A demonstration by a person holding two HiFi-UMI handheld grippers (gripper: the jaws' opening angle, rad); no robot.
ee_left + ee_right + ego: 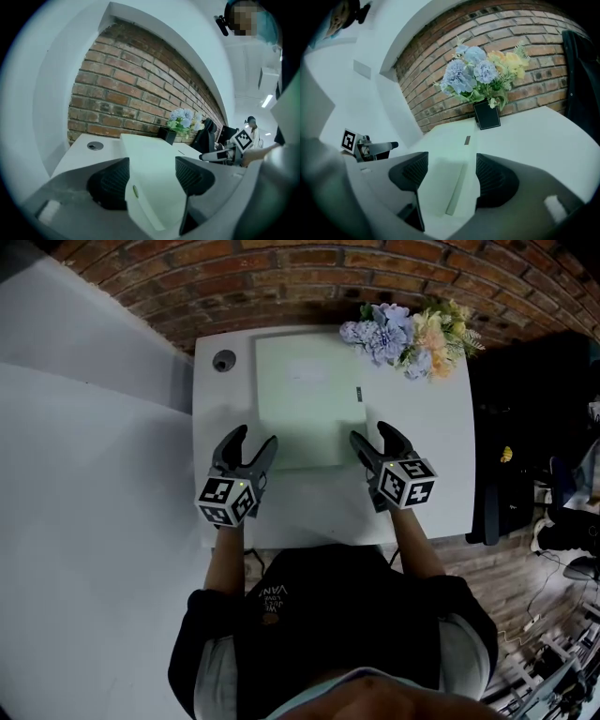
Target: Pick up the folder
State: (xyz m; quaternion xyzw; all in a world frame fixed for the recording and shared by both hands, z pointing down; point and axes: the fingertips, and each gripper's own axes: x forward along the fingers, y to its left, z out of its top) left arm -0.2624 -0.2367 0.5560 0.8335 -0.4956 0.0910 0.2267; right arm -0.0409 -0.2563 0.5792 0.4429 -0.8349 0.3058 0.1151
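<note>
Flat on the white table (427,442), straight ahead of both claws and between them: the pale green folder (305,399), long side running away toward the brick wall. Left gripper (255,437) at its near left corner, right gripper (370,432) at its near right edge, equally close, both spread and pinching nothing. From the head view, only this flanking. From each gripper view, folder edge inside the open gap.

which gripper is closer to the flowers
Right. The right gripper is at the near right corner of the folder, on the same side as the flowers; the left gripper is at its near left corner, farther away.
</note>
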